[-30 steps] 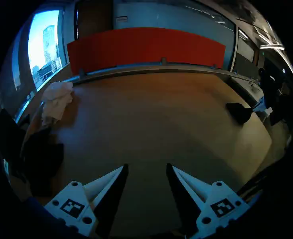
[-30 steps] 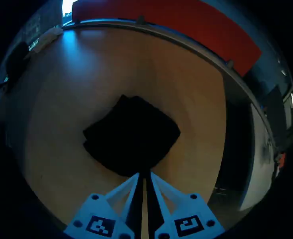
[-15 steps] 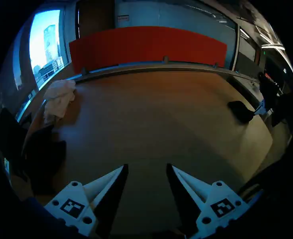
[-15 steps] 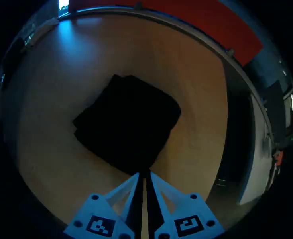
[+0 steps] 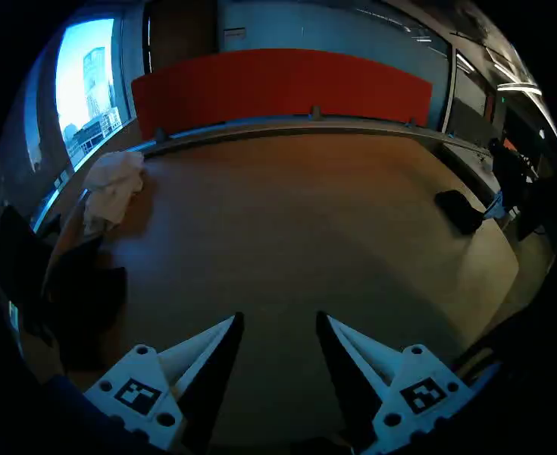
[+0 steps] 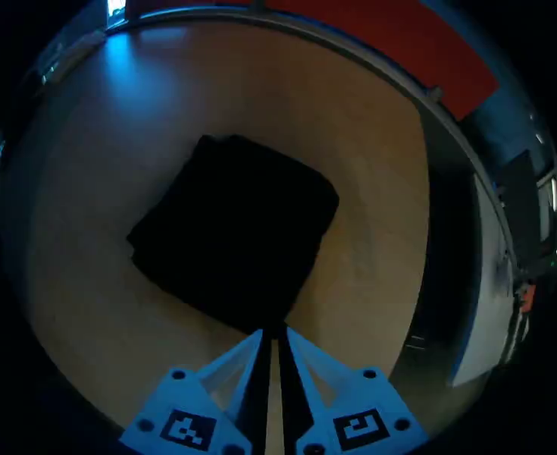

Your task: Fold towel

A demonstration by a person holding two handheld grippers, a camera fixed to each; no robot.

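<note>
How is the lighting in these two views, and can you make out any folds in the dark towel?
Right gripper view: dim, the dark towel reads as a flat black patch, no folds legible, bluish sheen on the table at upper left. Left gripper view: the window glares bright, the fisheye bows the table's far edge.

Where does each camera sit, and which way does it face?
Left gripper view: rides the left gripper, looks nearly level across the wooden table to a red panel; white cloth far left; own jaws apart.
Right gripper view: rides the right gripper, tilts down onto the black towel; own jaws closed on its near corner.
Shared: the table and the red panel.
</note>
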